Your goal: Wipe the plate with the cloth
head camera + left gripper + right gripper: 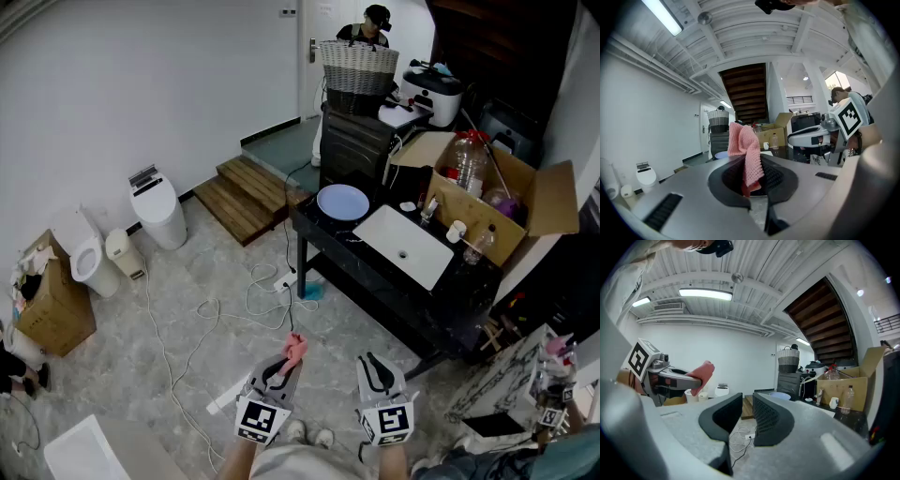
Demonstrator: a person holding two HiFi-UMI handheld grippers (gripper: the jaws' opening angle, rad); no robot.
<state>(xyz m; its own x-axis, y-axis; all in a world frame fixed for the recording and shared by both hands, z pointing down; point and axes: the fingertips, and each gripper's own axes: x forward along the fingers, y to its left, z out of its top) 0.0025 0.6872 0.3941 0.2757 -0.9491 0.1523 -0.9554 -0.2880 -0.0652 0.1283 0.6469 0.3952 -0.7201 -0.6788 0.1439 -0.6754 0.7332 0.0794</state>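
Observation:
A pale blue plate (pixel 343 202) lies on the left end of a black table (pixel 323 230), well ahead of me. Low in the head view, my left gripper (pixel 281 368) is shut on a pink cloth (pixel 296 348). In the left gripper view the cloth (pixel 745 150) hangs out of the jaws of that gripper (pixel 751 164), and the plate (pixel 721 154) shows small behind it. My right gripper (pixel 376 367) is beside the left one; its jaws (pixel 747 404) stand almost together with nothing between them. The plate (pixel 780 395) is far beyond them.
A white basin (pixel 403 246) and an open cardboard box (pixel 497 202) with bottles share the table. Cables (pixel 253 300) trail over the floor before it. Wooden steps (pixel 248 192) and two toilets (pixel 157 211) stand left. A person (pixel 370 23) stands behind a wicker basket (pixel 358 66).

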